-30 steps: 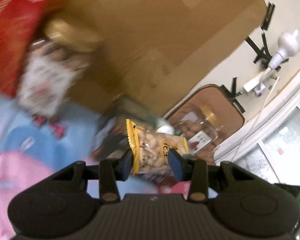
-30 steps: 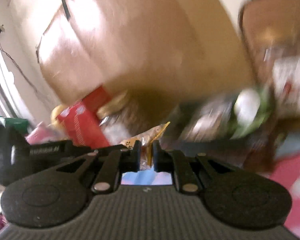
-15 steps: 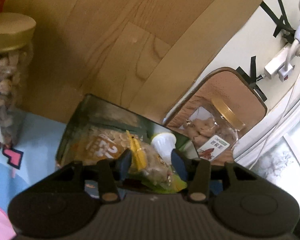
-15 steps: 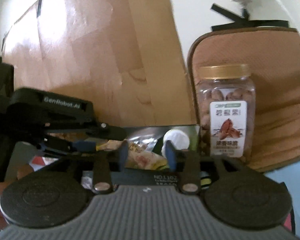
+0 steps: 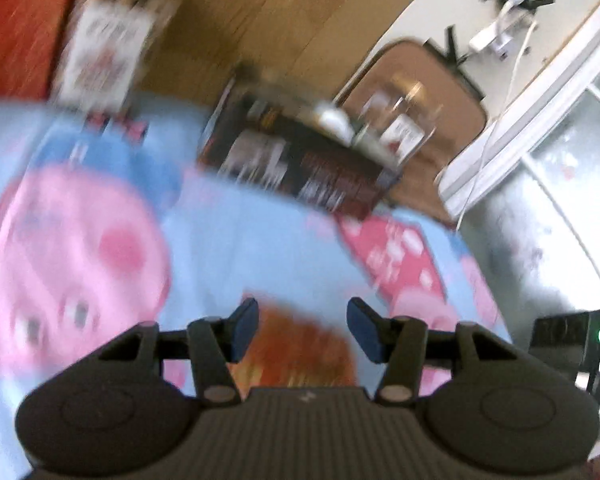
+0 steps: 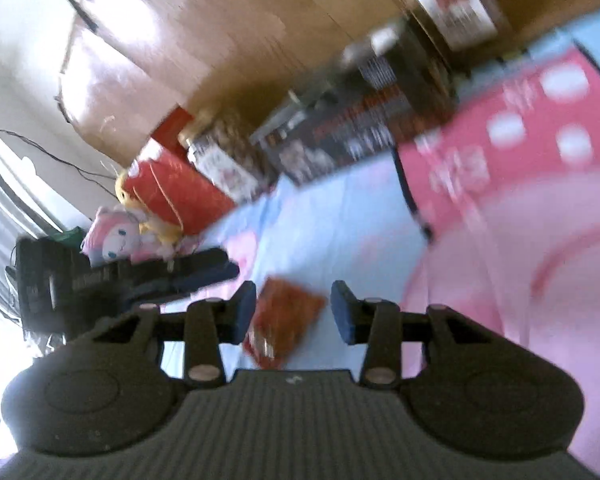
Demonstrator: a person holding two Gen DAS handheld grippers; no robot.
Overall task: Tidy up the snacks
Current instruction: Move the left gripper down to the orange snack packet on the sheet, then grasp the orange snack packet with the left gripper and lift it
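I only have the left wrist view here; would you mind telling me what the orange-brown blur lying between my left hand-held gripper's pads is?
Observer: From the right wrist view it is a flat orange-red foil snack packet lying on the pale blue cartoon blanket.
Operator: Is the right hand-held gripper holding it?
Observer: No; the right hand-held gripper is open, its pads apart on either side of the packet.
Operator: Anything beside the red box that I cannot see?
Observer: A pink and white plush toy lies next to the red box.
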